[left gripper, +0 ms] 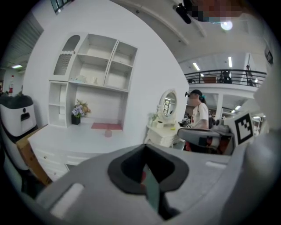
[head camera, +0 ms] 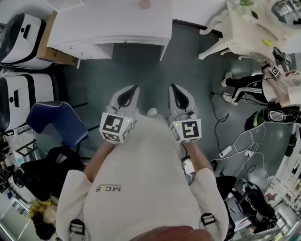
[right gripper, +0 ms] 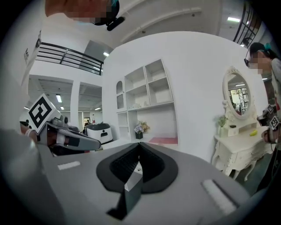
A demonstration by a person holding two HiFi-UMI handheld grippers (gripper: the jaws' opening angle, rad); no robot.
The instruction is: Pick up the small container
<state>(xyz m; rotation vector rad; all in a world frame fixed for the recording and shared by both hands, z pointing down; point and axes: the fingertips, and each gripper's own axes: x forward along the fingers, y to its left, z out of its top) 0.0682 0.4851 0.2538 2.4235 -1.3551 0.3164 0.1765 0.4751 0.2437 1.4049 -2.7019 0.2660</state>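
Observation:
The small container (head camera: 145, 4) is a pink round pot on the white desk (head camera: 113, 28) at the far top of the head view. The left gripper view shows the small container (left gripper: 108, 133) in front of a red mat (left gripper: 106, 126) under the shelf unit. Both grippers are held side by side in front of the person's chest, over the grey floor and well short of the desk. My left gripper (head camera: 134, 90) (left gripper: 147, 149) is shut with nothing in it. My right gripper (head camera: 173, 90) (right gripper: 139, 149) also has its jaws together and holds nothing.
A white dressing table (head camera: 244, 28) with a mirror stands at the back right, and another person (head camera: 277, 89) is beside it. A blue chair (head camera: 59, 122) and white machines (head camera: 21, 30) are on the left. Cables (head camera: 225, 150) lie on the floor at the right.

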